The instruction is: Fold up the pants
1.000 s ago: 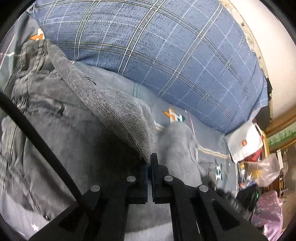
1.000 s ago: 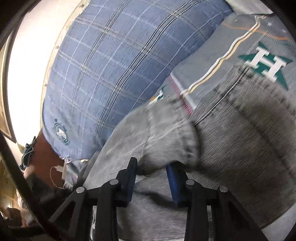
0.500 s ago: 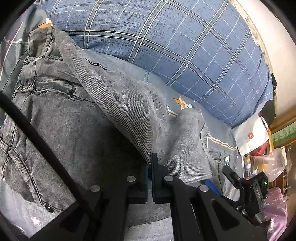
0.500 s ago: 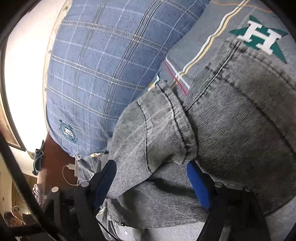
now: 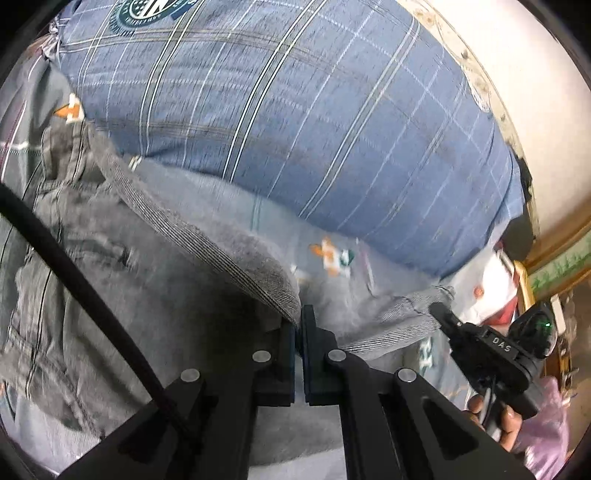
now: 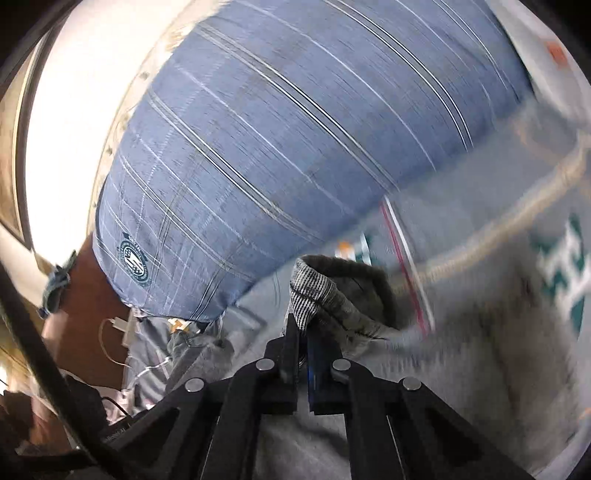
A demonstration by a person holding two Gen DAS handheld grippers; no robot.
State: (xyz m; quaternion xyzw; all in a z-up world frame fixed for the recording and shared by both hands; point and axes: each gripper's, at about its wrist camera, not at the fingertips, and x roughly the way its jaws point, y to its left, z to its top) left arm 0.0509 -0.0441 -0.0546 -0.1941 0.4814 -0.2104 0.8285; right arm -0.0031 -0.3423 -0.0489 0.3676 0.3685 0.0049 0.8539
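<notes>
The left gripper points downward with its jaws pinched together on a fold of grey pants, while the right gripper, whose jaws have just been closing, clamps a cuff of the same pants, a hand gripping its handle.

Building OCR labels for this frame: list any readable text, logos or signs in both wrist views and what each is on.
"DAS": white letters on the black body of the right gripper, seen in the left wrist view.
"H": green and white letter printed on the grey bedsheet; motion-blurred.
Round crest on the blue plaid pillow: ring lettering too small to read.
Same crest at the top of the left wrist view: cut off and blurred, unreadable.
</notes>
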